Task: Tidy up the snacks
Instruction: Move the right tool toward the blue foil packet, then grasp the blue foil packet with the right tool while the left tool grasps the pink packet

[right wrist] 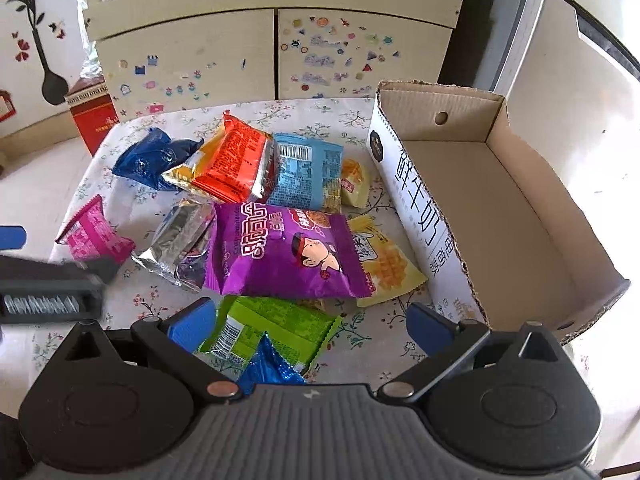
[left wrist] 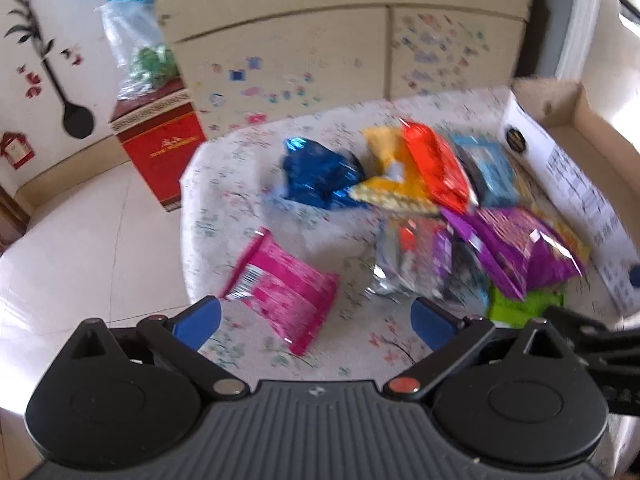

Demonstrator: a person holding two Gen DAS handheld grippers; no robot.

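Note:
Several snack packets lie in a heap on a floral tablecloth. My left gripper (left wrist: 316,324) is open and empty, just above the pink packet (left wrist: 280,288), which lies apart at the table's left edge. My right gripper (right wrist: 312,324) is open and empty over the green packet (right wrist: 276,328) and a blue foil packet (right wrist: 268,372). Beyond lie the purple packet (right wrist: 280,252), a silver packet (right wrist: 180,244), an orange packet (right wrist: 236,164), a light blue packet (right wrist: 308,172), a dark blue foil packet (right wrist: 148,158) and yellow packets (right wrist: 388,264). The left gripper's body (right wrist: 48,284) shows at the right wrist view's left edge.
An open cardboard box (right wrist: 500,200) with nothing in it lies on the table's right side, its white printed wall (right wrist: 420,216) facing the snacks. A beige cabinet (right wrist: 272,52) with stickers stands behind the table. A red carton (left wrist: 160,148) stands on the tiled floor to the left.

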